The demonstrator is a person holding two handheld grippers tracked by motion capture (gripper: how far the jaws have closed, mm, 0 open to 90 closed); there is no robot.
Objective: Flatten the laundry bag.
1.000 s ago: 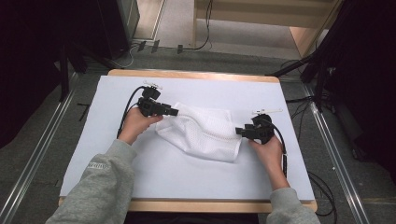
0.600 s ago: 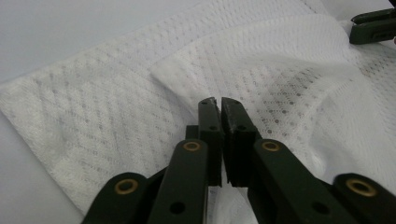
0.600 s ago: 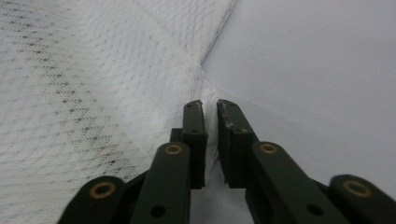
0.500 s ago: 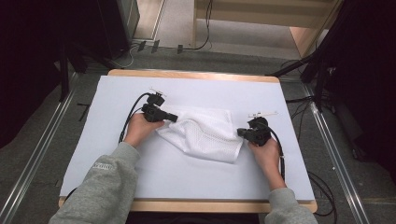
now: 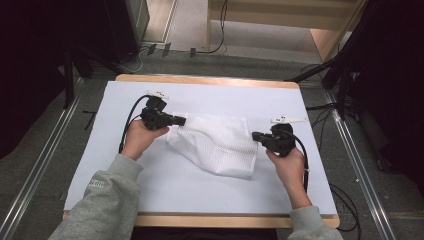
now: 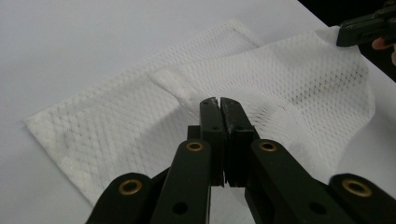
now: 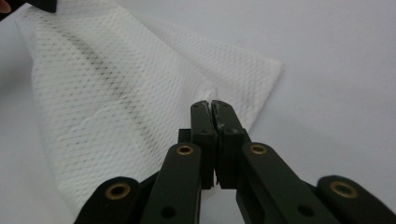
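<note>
A white mesh cloth [image 5: 217, 144] lies partly folded in the middle of the white table cover [image 5: 200, 190]. My left gripper [image 5: 180, 120] is shut on the cloth's upper left corner. In the left gripper view its jaws [image 6: 219, 103] are pressed together on a raised fold of the cloth [image 6: 140, 121]. My right gripper [image 5: 256, 135] is shut on the cloth's right edge. In the right gripper view the jaws [image 7: 211, 105] pinch a small peak of the cloth [image 7: 116, 93]. Between the two grippers the cloth is lifted and stretched.
The table cover sits on a wooden table with its front edge [image 5: 200, 220] near the person. Grey sleeves [image 5: 100, 200] come in from the bottom. Cables [image 5: 127, 122] trail from each gripper. Metal rails [image 5: 45, 165] run along both sides on the floor.
Both grippers have moved apart, the left to the left and the right to the right, and the cloth between them has been drawn out wider and flatter.
</note>
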